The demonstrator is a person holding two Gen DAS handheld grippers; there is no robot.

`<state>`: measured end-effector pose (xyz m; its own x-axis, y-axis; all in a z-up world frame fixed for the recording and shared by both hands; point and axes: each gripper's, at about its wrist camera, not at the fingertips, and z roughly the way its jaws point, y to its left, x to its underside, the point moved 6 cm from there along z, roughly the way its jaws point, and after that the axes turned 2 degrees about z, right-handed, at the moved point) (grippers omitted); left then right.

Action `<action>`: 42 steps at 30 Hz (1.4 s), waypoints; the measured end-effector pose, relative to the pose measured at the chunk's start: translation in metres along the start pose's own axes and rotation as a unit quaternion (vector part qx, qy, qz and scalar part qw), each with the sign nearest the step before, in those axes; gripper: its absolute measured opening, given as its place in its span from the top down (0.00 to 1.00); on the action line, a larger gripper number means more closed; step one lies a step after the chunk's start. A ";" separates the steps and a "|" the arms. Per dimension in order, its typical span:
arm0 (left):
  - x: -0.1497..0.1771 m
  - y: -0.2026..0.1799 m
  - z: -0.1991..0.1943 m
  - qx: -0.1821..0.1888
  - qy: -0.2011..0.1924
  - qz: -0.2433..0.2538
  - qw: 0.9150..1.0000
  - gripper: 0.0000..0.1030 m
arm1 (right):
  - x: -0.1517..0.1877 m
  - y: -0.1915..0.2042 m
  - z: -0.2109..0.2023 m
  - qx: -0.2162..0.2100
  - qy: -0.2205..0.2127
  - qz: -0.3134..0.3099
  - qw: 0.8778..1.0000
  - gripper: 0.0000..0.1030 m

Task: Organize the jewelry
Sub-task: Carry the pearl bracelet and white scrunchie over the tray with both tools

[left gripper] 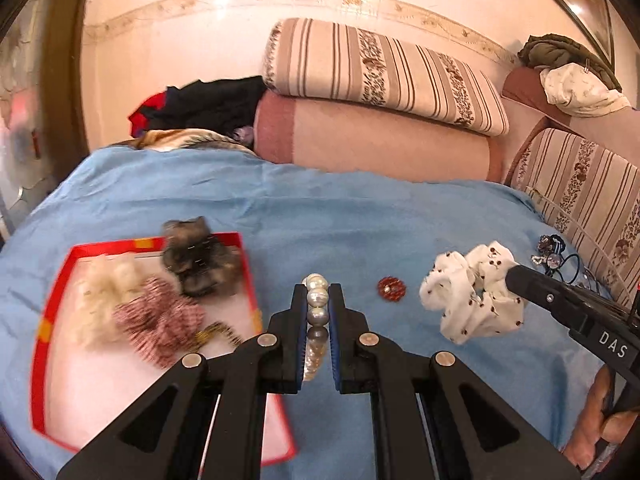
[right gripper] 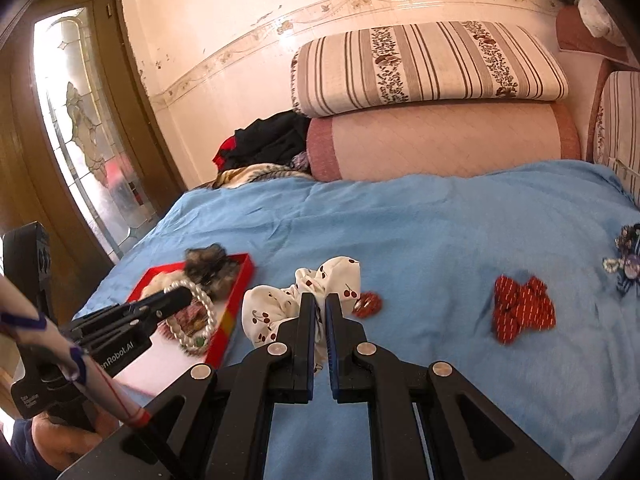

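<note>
Left tool pinches the pearl bracelet above the red box. Right tool pinches the white scrunchie. Round beads may slip out, missing the box.

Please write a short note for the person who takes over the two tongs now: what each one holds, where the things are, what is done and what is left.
Left tongs: shut on the pearl bracelet, held over the red tray edge.
Right tongs: shut on the white scrunchie, at the blue sheet.
Done: furry clip, pink scrunchie and cream scrunchie lie in the tray.
Left: tray both held pieces, then small red ring, red scrunchie and the pile at far right.
</note>
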<state>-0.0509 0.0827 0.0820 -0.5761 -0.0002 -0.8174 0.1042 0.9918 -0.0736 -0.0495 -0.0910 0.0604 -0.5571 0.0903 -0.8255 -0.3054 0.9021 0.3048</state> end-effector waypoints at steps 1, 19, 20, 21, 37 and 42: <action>0.002 0.002 -0.004 -0.002 -0.002 -0.003 1.000 0.91 | 0.003 0.005 -0.005 -0.003 0.001 0.001 1.000 0.94; 0.022 0.090 -0.089 -0.057 -0.040 -0.070 0.995 0.91 | 0.012 0.103 -0.052 -0.051 -0.007 -0.072 0.996 0.94; 0.021 0.103 -0.088 -0.063 -0.041 -0.079 0.994 0.91 | 0.012 0.107 -0.049 -0.052 -0.005 -0.075 0.996 0.94; 0.021 0.110 -0.086 -0.066 -0.041 -0.084 0.993 0.91 | 0.012 0.111 -0.045 -0.054 -0.002 -0.076 0.996 0.94; 0.056 0.212 -0.023 -0.085 0.032 -0.140 0.986 0.91 | 0.033 0.180 0.063 -0.100 0.084 -0.107 0.986 0.94; 0.062 0.220 -0.018 -0.092 0.041 -0.145 0.984 0.91 | 0.050 0.188 0.091 -0.101 0.107 -0.108 0.983 0.94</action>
<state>-0.0784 0.3033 0.0259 -0.6240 -0.2842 -0.7279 -0.2187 0.9578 -0.1865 -0.0642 0.1219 0.0332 -0.6062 -0.2044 -0.7686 -0.5690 0.7867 0.2396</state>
